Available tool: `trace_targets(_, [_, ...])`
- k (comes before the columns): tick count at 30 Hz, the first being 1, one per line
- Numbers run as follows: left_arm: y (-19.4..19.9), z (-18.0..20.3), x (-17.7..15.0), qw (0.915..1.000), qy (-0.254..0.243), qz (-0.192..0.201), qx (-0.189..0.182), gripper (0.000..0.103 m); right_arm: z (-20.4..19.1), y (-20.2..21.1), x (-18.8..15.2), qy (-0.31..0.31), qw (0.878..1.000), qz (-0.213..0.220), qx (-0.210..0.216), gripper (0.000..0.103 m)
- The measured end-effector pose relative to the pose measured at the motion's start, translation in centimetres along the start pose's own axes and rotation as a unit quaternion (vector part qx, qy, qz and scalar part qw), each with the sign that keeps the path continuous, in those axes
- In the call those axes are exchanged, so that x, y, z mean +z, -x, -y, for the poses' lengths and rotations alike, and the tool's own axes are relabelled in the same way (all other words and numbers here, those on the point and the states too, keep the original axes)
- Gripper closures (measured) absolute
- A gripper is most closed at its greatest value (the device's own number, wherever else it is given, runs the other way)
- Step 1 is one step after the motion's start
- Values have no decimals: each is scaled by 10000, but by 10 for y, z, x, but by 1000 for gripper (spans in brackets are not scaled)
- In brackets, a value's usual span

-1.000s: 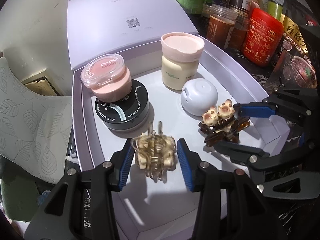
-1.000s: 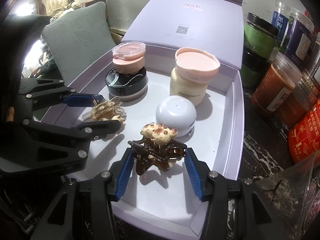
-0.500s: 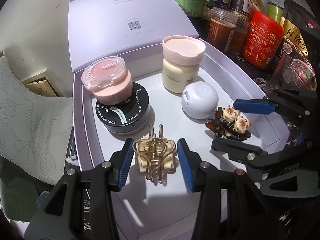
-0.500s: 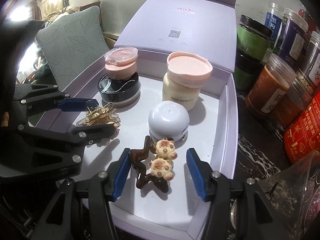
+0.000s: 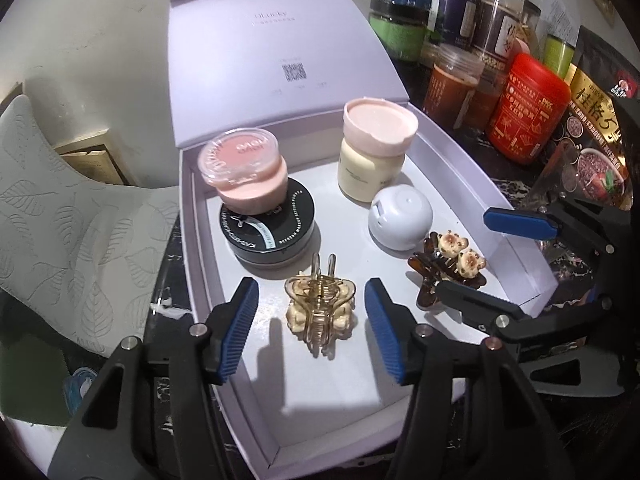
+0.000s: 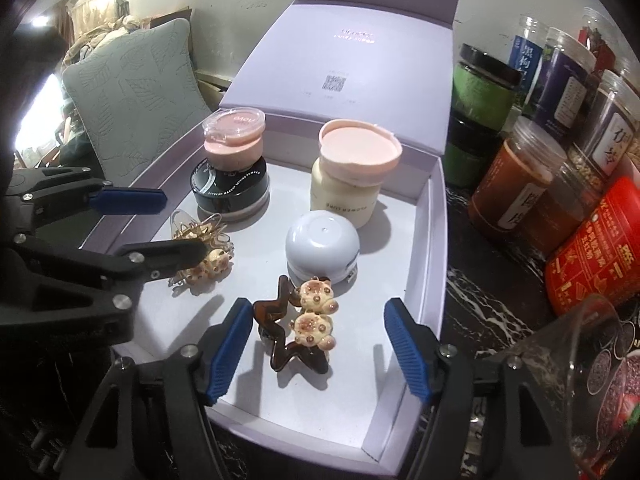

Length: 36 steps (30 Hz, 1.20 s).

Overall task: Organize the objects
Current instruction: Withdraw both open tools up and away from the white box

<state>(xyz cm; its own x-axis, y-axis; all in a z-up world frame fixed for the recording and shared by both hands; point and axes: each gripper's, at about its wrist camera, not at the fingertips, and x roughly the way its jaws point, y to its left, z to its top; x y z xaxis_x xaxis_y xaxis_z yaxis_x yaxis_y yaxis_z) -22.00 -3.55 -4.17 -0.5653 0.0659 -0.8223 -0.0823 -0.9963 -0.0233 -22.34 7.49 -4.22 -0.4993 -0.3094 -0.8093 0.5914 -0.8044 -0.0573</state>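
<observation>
Lavender box point(image 5: 188, 216), lid hinged back and standing open behind; low walls on all sides, white floor inside.

Left gripper point(image 5: 312, 322): jaws have just been opening and now stand apart, the gold hair claw point(image 5: 320, 312) lying on the box floor between the blue pads, clear of both. It sits near the front left, with bare floor ahead of it toward the front wall.

Right gripper point(image 6: 320, 346): jaws likewise just opened; the brown hair claw point(image 6: 300, 324) (two cream bear charms on top) lies between the pads, close to the left one, with a wide gap to the right one. White dome case point(image 6: 322, 246) just behind it.

Back row: pink tub point(image 5: 244, 168) stacked on black round jar point(image 5: 268, 228); cream jar, pink cap point(image 5: 376, 148).

Surroundings: dark marbled counter point(image 6: 480, 300), food jars point(image 6: 516, 184) to the right, leaf-pattern cushion point(image 5: 60, 248) to the left
</observation>
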Motion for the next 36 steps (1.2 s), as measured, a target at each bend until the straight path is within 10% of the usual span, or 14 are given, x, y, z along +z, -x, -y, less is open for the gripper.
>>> trace_targets(14, [50,-1,-4,9987,78,356,345,22,-8,38,0,-39,9992,294,-264,18])
trace_targets(36, [146,8,-31,9930,149,991,632,12,-33,120,-14,-20,9957,857,-348,16])
